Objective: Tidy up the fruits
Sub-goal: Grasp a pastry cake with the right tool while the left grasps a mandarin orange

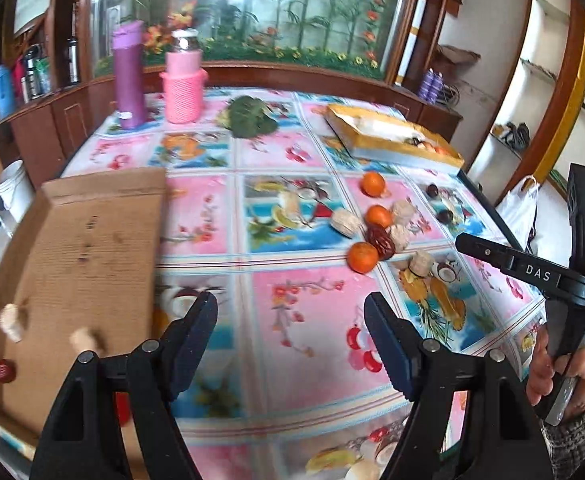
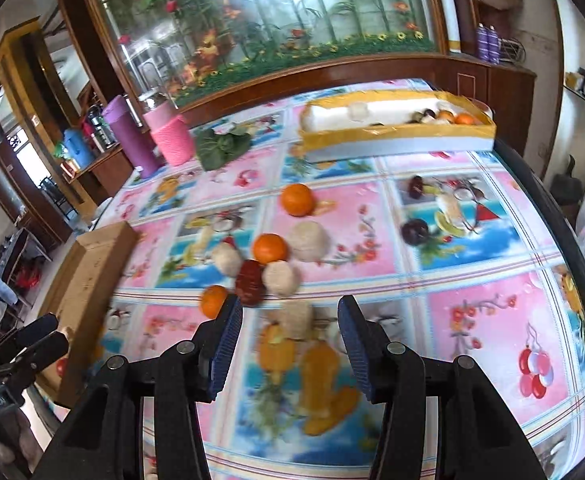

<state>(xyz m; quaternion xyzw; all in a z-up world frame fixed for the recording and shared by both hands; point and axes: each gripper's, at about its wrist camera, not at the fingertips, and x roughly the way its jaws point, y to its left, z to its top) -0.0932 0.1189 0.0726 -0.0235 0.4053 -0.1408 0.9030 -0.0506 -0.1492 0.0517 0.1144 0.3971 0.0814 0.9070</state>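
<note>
The right hand-held gripper (image 2: 288,344) is spread wide and holds nothing; a pale nut (image 2: 298,318) lies on the table (image 2: 472,292) between its fingers, just past the tips. Beyond it sits a loose cluster: a red date (image 2: 249,282) touching a second pale nut (image 2: 280,278), with three oranges (image 2: 269,248) around them. Two dark fruits (image 2: 414,231) lie apart to the right. The yellow box (image 2: 396,136) at the far edge already holds some fruit. The left hand-held gripper (image 1: 290,334) is also released and empty, over bare tablecloth, the cardboard tray (image 1: 88,248) beside it on the left.
</note>
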